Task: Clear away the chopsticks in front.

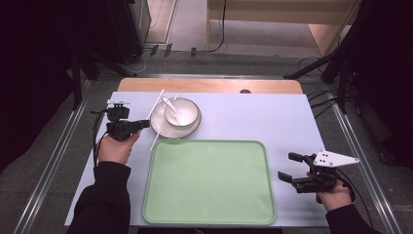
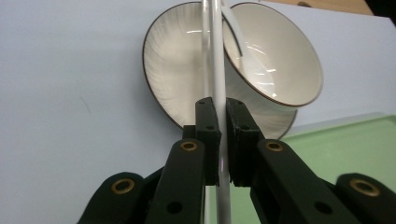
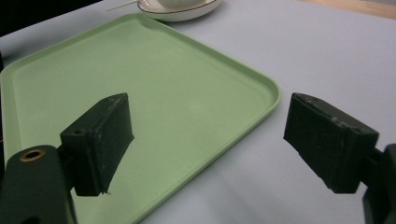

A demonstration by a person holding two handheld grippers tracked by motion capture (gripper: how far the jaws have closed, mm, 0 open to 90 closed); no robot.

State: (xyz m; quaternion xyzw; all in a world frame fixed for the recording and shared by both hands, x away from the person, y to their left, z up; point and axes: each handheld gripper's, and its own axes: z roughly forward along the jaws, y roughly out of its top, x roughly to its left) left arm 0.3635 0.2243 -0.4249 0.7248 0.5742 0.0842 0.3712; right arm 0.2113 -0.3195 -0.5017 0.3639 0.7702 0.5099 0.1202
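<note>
We see left claw (image 2: 219,140) clamped on white chopstick (image 2: 212,56); bowl (image 1: 181,113) with spoon (image 1: 171,106) sits on plate (image 1: 159,126); green tray (image 1: 209,181) bare; right claw (image 3: 210,144) wide.

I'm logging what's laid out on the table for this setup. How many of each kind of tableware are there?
Tray: 1
Plate: 1
Bowl: 1
Spoon: 1
Chopsticks: 2, shown apart in the high view
Total: 6
</note>
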